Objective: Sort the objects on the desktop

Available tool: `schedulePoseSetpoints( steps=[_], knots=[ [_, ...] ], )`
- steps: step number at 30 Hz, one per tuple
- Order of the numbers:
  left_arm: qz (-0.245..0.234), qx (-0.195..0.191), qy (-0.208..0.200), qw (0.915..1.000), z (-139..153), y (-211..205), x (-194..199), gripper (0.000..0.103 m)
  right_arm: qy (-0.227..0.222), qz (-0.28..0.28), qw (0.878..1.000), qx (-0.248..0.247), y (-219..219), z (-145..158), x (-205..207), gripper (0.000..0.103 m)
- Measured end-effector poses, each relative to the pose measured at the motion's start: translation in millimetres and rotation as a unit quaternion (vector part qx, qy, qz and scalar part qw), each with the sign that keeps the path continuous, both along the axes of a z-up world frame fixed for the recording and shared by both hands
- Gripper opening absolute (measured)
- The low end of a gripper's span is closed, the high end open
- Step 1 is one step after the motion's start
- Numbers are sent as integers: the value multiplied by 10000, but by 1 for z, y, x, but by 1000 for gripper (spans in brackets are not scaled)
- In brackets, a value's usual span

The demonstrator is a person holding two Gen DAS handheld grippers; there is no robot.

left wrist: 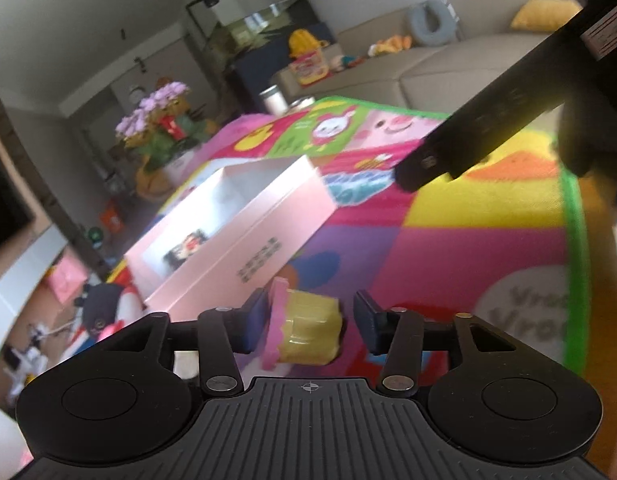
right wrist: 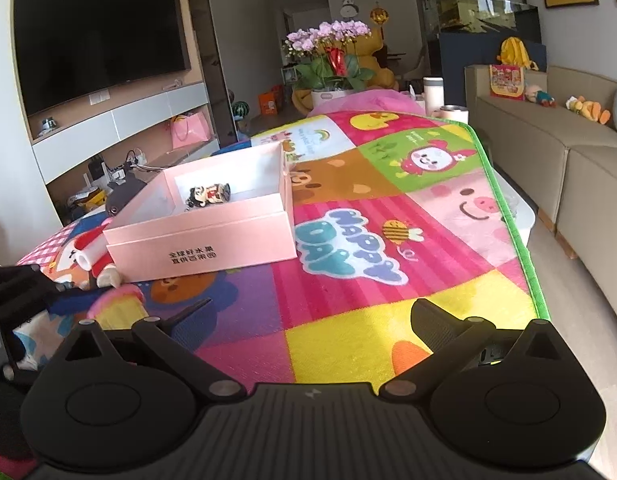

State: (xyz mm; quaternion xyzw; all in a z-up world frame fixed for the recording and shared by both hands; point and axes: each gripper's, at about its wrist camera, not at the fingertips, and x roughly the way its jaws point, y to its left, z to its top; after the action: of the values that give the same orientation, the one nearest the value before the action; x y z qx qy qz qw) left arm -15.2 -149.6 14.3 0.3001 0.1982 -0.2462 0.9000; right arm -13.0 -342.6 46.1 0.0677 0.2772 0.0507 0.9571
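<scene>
Yellow-and-pink toy cupcake (left wrist: 306, 330) sits between my left claw (left wrist: 308, 320) pads, not yet clamped | near the pink box (left wrist: 244, 236) front wall | right claw (right wrist: 308, 320) apart, idle | step: grasp | next: close, lift into box.

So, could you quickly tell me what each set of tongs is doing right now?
Left tongs: partly open around the yellow and pink toy cupcake; a firm grip cannot be told.
Right tongs: wide open, holding nothing.
</scene>
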Motion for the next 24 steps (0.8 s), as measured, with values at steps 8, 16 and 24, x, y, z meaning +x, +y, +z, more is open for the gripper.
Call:
schedulePoseSetpoints(
  steps=[8,16,24],
  knots=[
    [-624,-839,728,9918,6,-2,-12,84,-118,90,9998,-142,8,9,-1,103],
    [580,-1220,337,9903,25,54,-20,102,71,192,9992,-329,19,0,3,103],
    [2935,-1585,297,9423,20,126,15,102,521,714,9960,-155,51,-20,6,103]
  ],
)
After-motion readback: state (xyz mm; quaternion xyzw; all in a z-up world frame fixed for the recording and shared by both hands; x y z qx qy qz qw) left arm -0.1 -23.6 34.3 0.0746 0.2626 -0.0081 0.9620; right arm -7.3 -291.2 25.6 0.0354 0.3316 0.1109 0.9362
